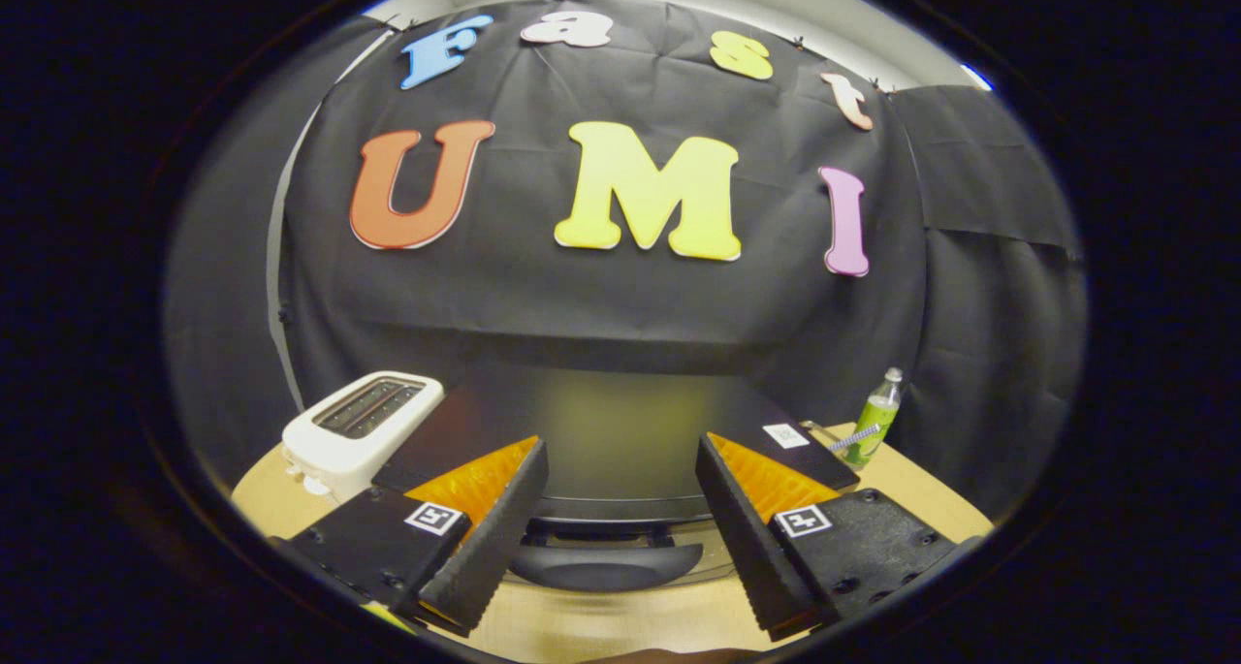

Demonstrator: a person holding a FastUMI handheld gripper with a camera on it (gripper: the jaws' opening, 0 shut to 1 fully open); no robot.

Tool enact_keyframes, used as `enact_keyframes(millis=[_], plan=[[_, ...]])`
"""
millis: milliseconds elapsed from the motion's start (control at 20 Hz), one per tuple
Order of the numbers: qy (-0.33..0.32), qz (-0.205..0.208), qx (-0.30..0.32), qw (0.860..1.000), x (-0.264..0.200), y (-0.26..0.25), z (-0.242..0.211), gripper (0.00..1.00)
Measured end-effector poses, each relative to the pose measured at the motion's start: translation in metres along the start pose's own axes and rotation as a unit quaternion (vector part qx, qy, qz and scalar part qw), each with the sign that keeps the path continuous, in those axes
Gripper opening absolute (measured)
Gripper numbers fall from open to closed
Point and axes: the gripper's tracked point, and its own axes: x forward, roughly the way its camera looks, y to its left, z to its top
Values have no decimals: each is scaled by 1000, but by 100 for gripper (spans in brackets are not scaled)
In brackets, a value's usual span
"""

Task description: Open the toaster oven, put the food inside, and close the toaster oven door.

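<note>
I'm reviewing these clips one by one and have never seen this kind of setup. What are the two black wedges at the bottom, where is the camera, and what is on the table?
The camera rides on a hand-held gripper that a person carries, looking forward along it. The two black wedges with ribbed pads are its fingers; they stand wide apart and hold nothing.

Just ahead of them, seen from above, is a black toaster oven, with its dark curved handle between the fingers. From this angle I cannot tell whether its door is open.

Beside the oven on one side stands a white slot toaster; on the other, beyond the fingers, a green bottle. All rest on a light wooden table.
</note>
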Motion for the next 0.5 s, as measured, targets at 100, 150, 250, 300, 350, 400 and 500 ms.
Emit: enact_keyframes(millis=[100, 150, 250, 300, 350, 400, 500], plan=[[13, 6, 21, 1000, 2, 0, -10, 100], [9, 3, 26, 1000, 2, -1, -9, 100], [15, 5, 41, 999, 1, -3, -14, 100], [17, 8, 48, 999, 1, -3, -16, 100], [17, 9, 52, 998, -2, -2, -16, 100], [17, 9, 57, 998, -5, -3, -17, 100], [16, 9, 50, 999, -12, -2, -19, 100]])
